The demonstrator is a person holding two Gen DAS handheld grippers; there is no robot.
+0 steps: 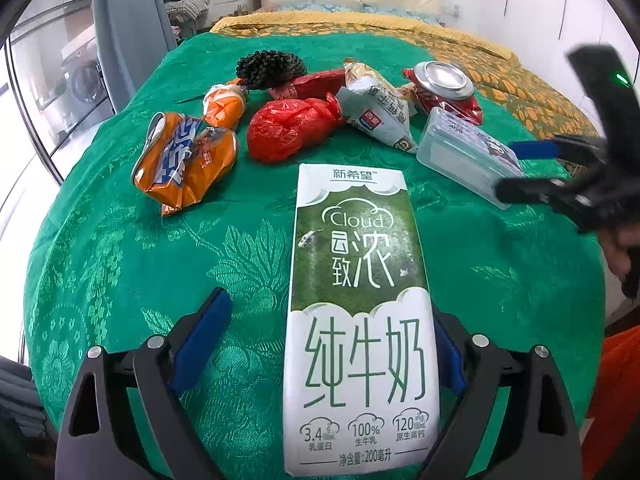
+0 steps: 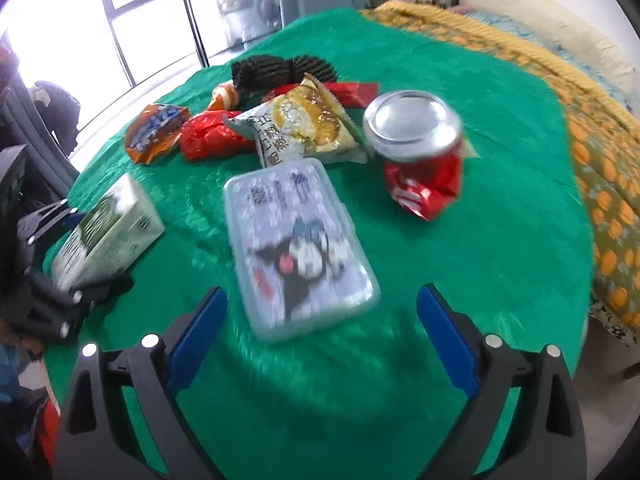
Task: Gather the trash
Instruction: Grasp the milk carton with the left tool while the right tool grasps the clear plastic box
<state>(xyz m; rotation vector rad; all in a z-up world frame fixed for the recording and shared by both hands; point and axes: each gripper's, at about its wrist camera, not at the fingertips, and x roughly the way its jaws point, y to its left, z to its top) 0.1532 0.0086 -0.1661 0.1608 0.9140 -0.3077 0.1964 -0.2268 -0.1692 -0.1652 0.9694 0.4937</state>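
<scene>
Left gripper (image 1: 332, 344), jaws wide, straddles the milk carton (image 1: 360, 320) near the green cloth's (image 1: 120, 260) front edge; right gripper (image 2: 320, 324), wide and empty, faces the plastic box (image 2: 296, 248). Next: close each on its item.

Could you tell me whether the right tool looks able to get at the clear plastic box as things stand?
Probably yes. The right tool is open and the clear plastic box lies flat on the green cloth just ahead of it, with nothing between. The crushed red can sits clear to one side.
</scene>
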